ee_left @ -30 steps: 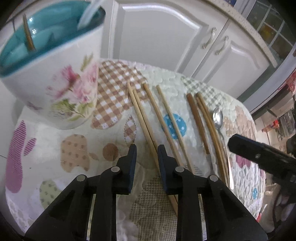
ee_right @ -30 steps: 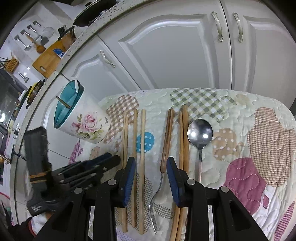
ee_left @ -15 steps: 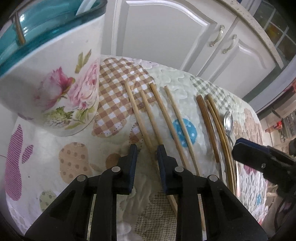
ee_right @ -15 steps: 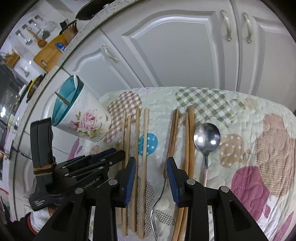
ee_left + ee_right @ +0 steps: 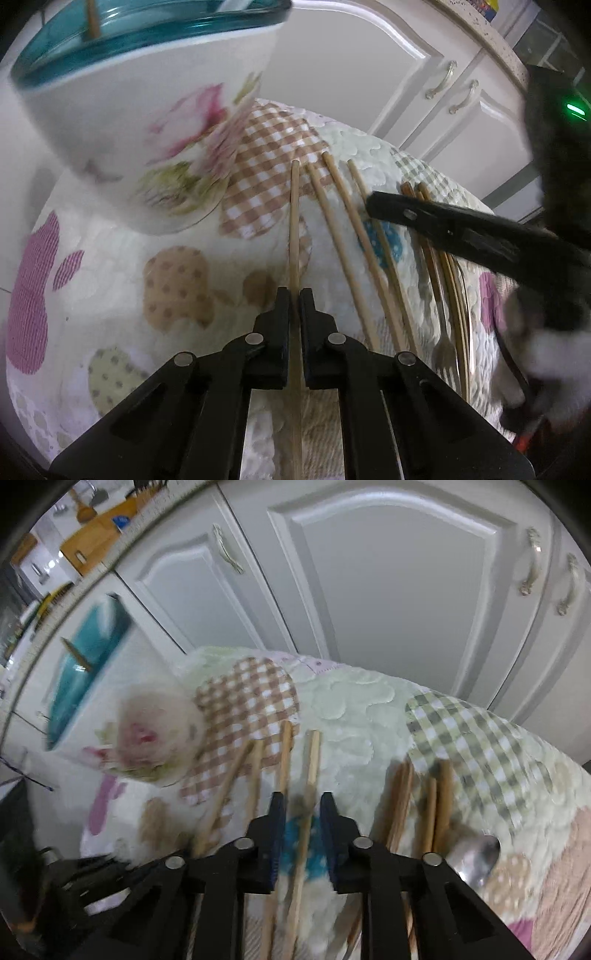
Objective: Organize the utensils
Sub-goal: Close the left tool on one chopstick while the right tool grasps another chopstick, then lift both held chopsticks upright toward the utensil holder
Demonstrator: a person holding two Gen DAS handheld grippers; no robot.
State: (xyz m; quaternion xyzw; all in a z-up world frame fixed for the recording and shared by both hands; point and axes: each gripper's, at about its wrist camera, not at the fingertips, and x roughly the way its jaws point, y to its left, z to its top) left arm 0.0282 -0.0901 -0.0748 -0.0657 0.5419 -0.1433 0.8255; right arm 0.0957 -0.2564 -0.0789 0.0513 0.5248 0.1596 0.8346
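Chopstick [image 5: 294, 221] slender, round, seemingly bamboo, clamped in left tool [image 5: 294, 301]

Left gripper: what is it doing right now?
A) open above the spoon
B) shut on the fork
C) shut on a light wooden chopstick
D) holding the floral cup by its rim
C: the left gripper has its jaws pinched on a light wooden chopstick that runs out between them toward the floral cup.

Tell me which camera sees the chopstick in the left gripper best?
The left wrist view: the chopstick runs sharp and whole between the shut left gripper. The right wrist view is blurred; there the chopstick is a tilted streak, its lower end hidden.
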